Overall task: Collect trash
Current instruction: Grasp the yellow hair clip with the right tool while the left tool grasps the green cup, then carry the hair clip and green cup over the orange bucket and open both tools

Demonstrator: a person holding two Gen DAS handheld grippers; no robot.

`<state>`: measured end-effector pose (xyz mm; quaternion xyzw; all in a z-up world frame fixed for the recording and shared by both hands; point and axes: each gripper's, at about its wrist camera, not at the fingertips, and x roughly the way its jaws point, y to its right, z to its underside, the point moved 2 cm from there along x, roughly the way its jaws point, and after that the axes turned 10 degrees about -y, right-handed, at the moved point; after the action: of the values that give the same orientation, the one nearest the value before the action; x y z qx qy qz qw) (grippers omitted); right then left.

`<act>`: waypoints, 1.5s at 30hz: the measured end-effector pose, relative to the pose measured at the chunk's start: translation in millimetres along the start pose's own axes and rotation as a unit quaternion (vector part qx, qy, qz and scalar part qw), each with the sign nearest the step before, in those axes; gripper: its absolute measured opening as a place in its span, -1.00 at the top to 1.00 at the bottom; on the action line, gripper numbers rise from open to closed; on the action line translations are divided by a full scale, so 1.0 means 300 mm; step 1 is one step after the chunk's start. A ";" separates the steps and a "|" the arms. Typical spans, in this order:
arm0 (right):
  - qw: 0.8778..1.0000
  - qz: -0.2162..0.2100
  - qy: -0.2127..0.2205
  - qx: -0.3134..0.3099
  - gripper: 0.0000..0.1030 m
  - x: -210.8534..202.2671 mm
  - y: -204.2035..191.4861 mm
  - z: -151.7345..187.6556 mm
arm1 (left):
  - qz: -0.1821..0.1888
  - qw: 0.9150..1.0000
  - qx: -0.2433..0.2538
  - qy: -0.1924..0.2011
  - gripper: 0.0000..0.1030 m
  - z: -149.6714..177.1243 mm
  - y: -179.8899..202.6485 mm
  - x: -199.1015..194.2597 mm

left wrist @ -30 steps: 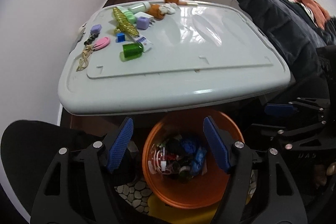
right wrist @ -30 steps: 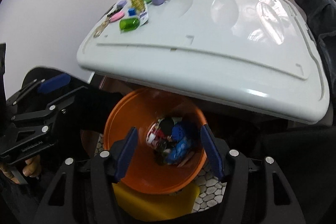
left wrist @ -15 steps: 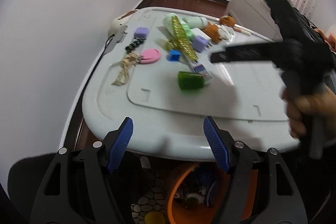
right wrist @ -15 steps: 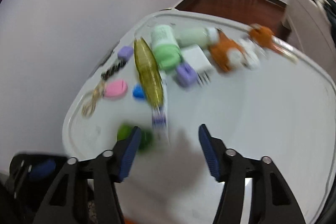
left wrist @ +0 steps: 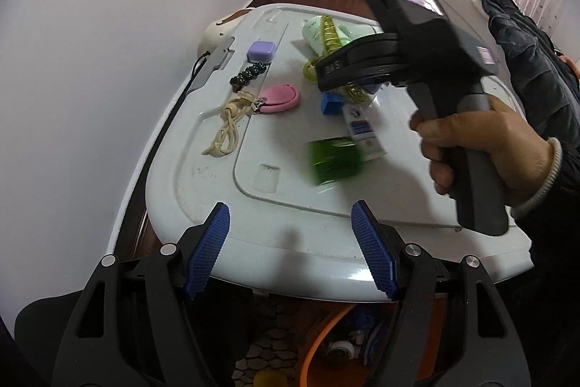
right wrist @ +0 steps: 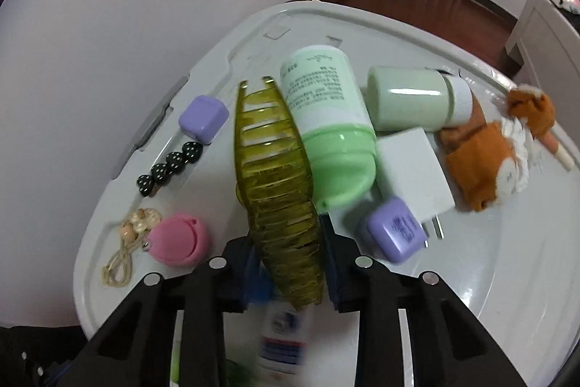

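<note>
A second ago both my grippers hung over the orange bin; now my right gripper [right wrist: 290, 263] has swung up to the table [right wrist: 489, 296] and its fingers close narrowly around the yellow hair claw [right wrist: 279, 191], so the next pickup has begun. My left gripper [left wrist: 290, 249] waits with fingers wide, empty. The claw is translucent, ribbed, lying beside the green bottle [right wrist: 326, 126].

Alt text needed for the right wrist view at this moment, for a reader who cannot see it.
The right tool is closed around one end of a translucent yellow-green plastic hair claw lying on a white plastic lid. Beside the claw lie a pale green bottle, a white plug adapter, a round pink case and a lilac cube.
</note>
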<state>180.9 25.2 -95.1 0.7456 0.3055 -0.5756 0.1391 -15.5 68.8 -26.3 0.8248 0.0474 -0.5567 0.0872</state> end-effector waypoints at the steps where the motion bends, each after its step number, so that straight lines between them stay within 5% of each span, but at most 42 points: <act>1: 1.000 -0.002 0.006 0.001 0.43 -0.015 0.009 0.014 | -0.001 1.000 0.001 0.000 -0.33 0.003 0.003 -0.001; 14: 0.994 -0.020 0.099 0.050 0.43 -0.430 0.233 0.279 | -0.001 1.000 0.014 -0.010 -0.33 -0.033 0.070 0.030; 21: 0.990 -0.020 0.111 0.088 0.43 -0.501 0.339 0.457 | -0.050 0.998 0.025 -0.024 -0.33 -0.124 0.127 0.171; 22: 0.990 -0.019 0.111 0.089 0.43 -0.498 0.345 0.459 | -0.049 0.998 0.023 -0.030 -0.28 -0.138 0.129 0.211; 25: 0.989 -0.025 0.107 0.102 0.43 -0.474 0.369 0.465 | -0.052 0.998 0.028 -0.015 0.29 -0.149 0.141 0.241; 29: 0.988 -0.028 0.105 0.107 0.43 -0.462 0.383 0.473 | -0.052 0.998 0.036 -0.015 0.30 -0.136 0.150 0.232; 36: 0.987 -0.029 0.122 0.100 0.43 -0.539 0.354 0.520 | 0.017 0.998 0.051 0.036 0.30 -0.128 0.161 0.008; 45: 0.989 -0.042 0.117 0.084 0.43 -0.645 0.211 0.757 | 0.058 0.988 0.119 0.080 0.30 0.035 0.231 -0.259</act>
<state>15.0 -208.0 10.4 0.8033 0.3016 -0.5134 0.0153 -42.0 0.1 48.1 0.8723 -0.0601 -0.4850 0.0166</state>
